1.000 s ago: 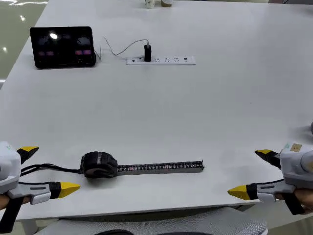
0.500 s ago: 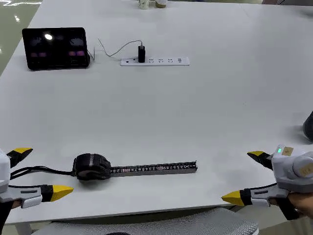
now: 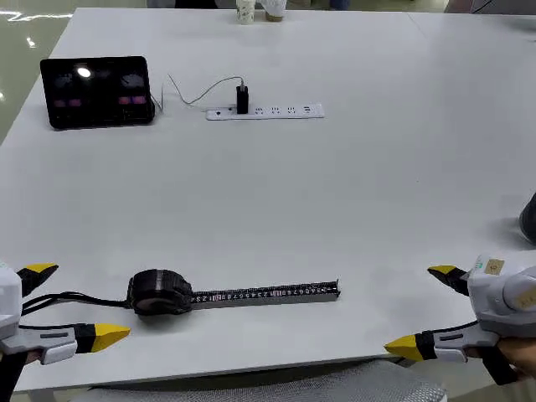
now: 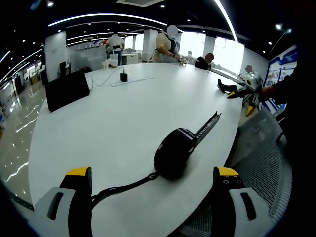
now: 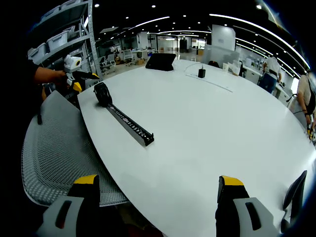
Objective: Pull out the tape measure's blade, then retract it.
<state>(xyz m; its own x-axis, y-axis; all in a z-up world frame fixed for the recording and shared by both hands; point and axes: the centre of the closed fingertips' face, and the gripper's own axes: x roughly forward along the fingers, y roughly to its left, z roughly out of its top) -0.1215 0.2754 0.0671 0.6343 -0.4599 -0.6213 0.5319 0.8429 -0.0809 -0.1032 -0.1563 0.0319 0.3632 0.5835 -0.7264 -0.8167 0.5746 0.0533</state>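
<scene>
A black tape measure [image 3: 161, 291] lies near the front edge of the white table [image 3: 318, 193], its blade [image 3: 266, 293] drawn out to the right and flat on the surface. A black strap [image 3: 71, 298] trails left from the case. My left gripper [image 3: 74, 305] stands open left of the case, holding nothing. My right gripper [image 3: 429, 310] is open at the front right, well away from the blade's tip [image 3: 335, 289]. The left gripper view has the case [image 4: 174, 152] straight ahead between the jaws. In the right gripper view the blade [image 5: 127, 123] runs away to the case [image 5: 102, 94].
A dark tablet [image 3: 98, 90] stands at the back left. A white power strip [image 3: 266, 111] with a black plug and cable lies behind the middle. A dark object [image 3: 528, 219] sits at the right edge. A mesh chair [image 5: 54, 153] is below the table's front edge. People stand beyond the table.
The head camera shifted, so the whole scene slid. The tape measure and its drawn-out blade lie as before. Both grippers stay open at about the same distance from it.
</scene>
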